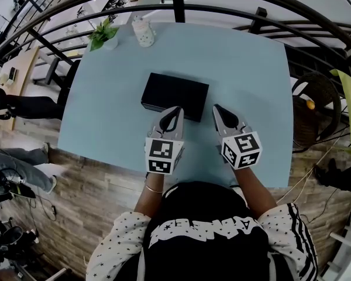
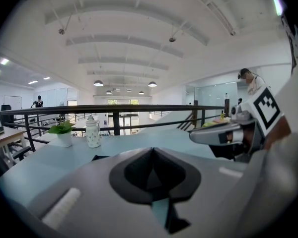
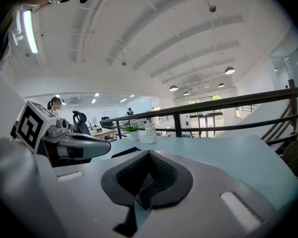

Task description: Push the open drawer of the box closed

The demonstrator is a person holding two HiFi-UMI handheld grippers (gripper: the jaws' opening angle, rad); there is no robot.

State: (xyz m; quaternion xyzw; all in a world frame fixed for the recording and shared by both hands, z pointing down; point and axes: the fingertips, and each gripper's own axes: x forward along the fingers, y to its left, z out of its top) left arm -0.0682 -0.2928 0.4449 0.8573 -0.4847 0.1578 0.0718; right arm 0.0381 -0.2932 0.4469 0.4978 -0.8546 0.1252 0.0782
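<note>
A flat black box lies in the middle of the light blue table. From above it reads as one dark block, and I cannot make out a drawer gap. My left gripper is shut and empty, its tip at the box's near edge. My right gripper is also shut and empty, just right of the box's near right corner, apart from it. In the left gripper view the jaws meet, with a sliver of the box beyond. In the right gripper view the jaws meet, with the box to the left.
A small potted plant and a white dotted jar stand at the table's far left edge. A black railing runs behind the table. A dark wicker seat is off the right side. The table's near edge is by my hands.
</note>
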